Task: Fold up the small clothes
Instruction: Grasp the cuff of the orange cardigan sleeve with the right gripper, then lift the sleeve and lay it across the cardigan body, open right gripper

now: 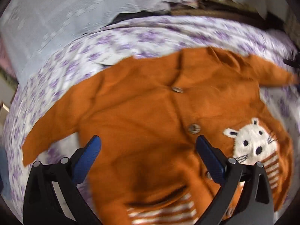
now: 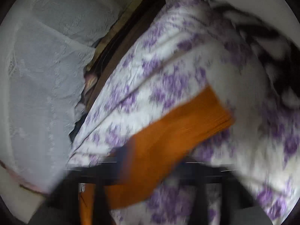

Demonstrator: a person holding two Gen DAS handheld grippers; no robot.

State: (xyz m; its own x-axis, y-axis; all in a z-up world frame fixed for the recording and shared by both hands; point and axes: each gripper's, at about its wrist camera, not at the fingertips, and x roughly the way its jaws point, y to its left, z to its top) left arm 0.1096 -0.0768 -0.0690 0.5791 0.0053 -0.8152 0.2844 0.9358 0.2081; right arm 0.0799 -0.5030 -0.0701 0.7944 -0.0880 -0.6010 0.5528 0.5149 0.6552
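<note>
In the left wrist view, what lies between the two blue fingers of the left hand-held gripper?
In the left wrist view, the orange cardigan fills the gap of the open left hand-held gripper. Its fingers do not press the fabric.

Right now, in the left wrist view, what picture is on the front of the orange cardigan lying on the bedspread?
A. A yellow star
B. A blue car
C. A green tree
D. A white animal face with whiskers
D: the orange cardigan has a white animal face with dark eyes, nose and whiskers knitted beside its row of buttons, above a striped patch.
</note>
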